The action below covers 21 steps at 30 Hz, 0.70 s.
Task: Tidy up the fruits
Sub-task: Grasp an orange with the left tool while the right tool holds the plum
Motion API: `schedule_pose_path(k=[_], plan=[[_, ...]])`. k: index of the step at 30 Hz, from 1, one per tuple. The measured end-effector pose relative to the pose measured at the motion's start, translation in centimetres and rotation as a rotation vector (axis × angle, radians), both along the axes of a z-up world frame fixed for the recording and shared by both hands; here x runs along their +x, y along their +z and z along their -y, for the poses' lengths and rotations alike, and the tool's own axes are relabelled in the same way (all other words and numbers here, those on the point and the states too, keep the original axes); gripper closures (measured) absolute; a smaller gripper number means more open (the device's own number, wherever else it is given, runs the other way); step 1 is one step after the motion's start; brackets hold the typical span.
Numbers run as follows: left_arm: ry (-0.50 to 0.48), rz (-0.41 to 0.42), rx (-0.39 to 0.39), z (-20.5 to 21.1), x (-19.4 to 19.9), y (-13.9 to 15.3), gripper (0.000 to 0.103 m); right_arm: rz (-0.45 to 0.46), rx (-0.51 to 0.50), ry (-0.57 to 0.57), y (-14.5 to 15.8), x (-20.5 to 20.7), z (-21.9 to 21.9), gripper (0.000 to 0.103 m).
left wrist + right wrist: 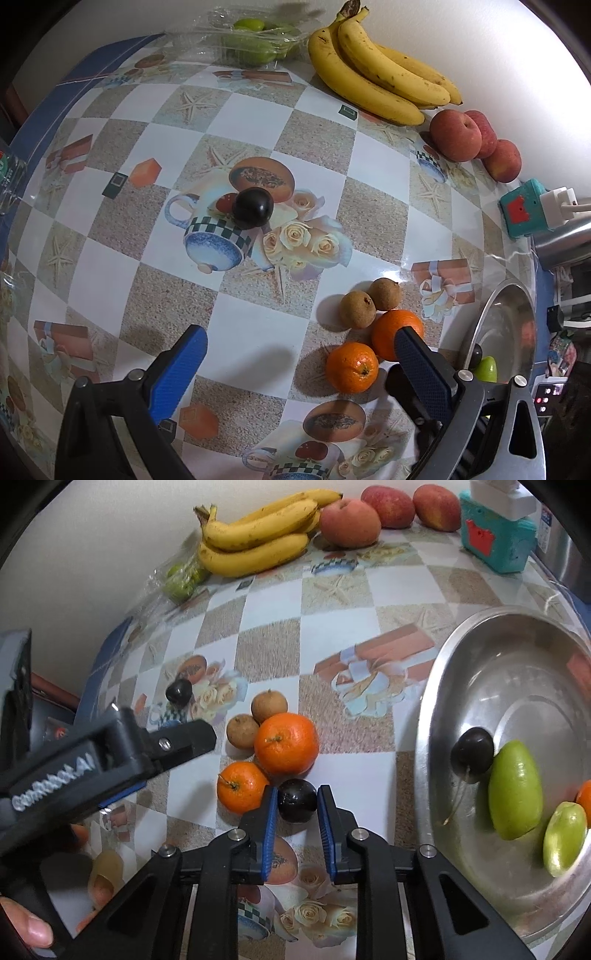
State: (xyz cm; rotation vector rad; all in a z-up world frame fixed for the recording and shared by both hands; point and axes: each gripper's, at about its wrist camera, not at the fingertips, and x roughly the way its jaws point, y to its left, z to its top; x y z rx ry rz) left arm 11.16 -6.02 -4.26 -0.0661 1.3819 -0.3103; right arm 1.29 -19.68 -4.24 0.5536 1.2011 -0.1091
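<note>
While the right tongs pinch the dark plum, a straight lift clears the oranges toward the steel bowl; left tongs hang spread.

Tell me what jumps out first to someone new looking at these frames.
The right gripper is shut on a dark plum beside two oranges. To its right, a steel bowl already holds another plum and green fruit. At the far wall sits a banana bunch, and the left gripper hangs open.
</note>
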Motion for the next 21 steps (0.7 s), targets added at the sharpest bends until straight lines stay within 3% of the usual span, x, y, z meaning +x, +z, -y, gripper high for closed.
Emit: schedule_pose_path(k=[13, 21], plan=[[-0.059, 0.009, 0.003, 1.3, -0.8, 0.3, 0.009, 0.099, -0.037, -0.138, 4.3, -2.2, 3.7, 0.081], [-0.151, 0.005, 0.025, 3.3, -2.0, -0.1, 0.017, 0.109, -0.045, -0.215, 5.0, -3.4, 5.8, 0.081]])
